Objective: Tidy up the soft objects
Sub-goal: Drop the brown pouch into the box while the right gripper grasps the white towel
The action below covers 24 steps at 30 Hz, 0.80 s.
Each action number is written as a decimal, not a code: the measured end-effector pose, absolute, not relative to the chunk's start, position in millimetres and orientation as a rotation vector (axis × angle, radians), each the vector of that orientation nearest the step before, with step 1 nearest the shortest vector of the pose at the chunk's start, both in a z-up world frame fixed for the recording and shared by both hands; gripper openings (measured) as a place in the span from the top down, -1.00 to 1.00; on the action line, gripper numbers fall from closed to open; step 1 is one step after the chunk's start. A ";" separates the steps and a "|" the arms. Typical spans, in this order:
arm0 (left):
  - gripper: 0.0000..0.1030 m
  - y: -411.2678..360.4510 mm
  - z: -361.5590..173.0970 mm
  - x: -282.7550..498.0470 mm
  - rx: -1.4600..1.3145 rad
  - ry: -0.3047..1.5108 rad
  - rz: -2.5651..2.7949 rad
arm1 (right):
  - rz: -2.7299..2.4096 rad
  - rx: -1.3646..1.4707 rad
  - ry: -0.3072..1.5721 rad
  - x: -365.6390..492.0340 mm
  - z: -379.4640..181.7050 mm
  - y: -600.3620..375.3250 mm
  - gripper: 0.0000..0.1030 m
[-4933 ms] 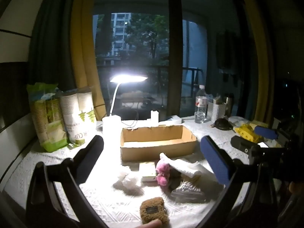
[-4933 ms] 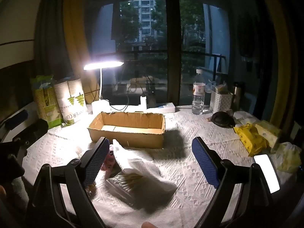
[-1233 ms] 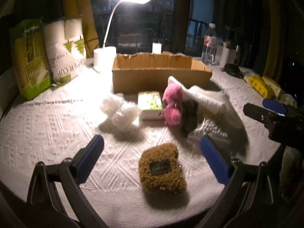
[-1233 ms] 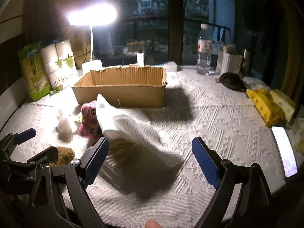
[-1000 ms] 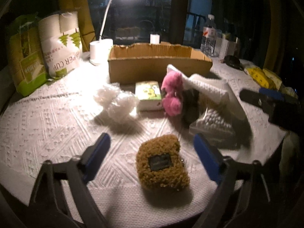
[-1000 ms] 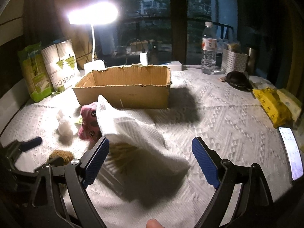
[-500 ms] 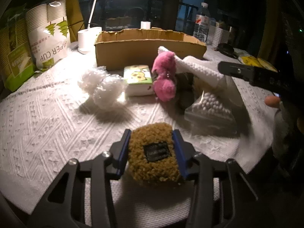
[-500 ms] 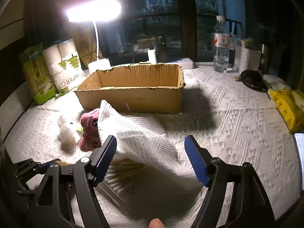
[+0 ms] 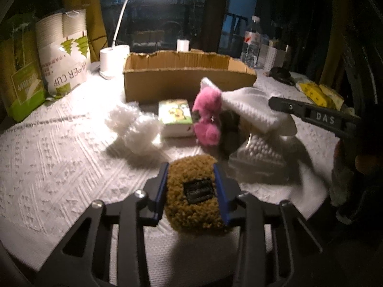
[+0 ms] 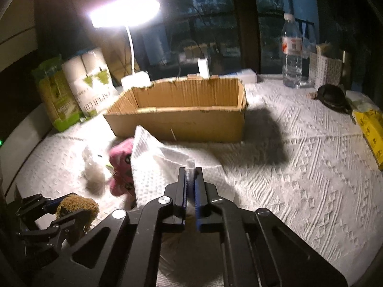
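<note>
Left gripper (image 9: pixel 191 191): fingers clamped on the flanks of the brown fleece pouch (image 9: pixel 194 191) near the front edge of the surface (image 9: pixel 59 167), having just closed on it, label up, ready for lifting. Right gripper (image 10: pixel 190 186): fingers just brought together on a fold of the white waffle cloth (image 10: pixel 153 165) (thin fabric, hence almost no gap). Open cardboard box (image 10: pixel 182 112) behind, toward the far edge, likely the destination. Pink plush (image 9: pixel 207 117) and white fluffy toy (image 9: pixel 134 126) loose between pouch and box.
</note>
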State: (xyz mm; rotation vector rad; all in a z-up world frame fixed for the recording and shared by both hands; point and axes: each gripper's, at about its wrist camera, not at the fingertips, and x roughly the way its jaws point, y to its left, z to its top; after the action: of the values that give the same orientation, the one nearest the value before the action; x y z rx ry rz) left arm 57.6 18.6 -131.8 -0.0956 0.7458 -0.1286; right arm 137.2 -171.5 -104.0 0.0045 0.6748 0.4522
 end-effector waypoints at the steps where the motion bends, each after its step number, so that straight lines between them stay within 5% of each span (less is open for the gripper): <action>1: 0.28 18.6 -128.3 57.8 -0.097 0.740 -0.129 | 0.452 0.006 0.660 135.6 -99.1 -172.8 0.90; 24: 0.28 26.1 -37.4 115.4 -0.080 0.574 -0.104 | 0.484 0.035 0.492 164.7 -13.6 -189.7 0.90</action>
State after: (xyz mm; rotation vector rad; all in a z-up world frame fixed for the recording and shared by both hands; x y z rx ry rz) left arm 115.4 26.1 -37.4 -0.0803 0.5739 -0.1043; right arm 164.7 -189.7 -13.6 0.0349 0.4922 0.4836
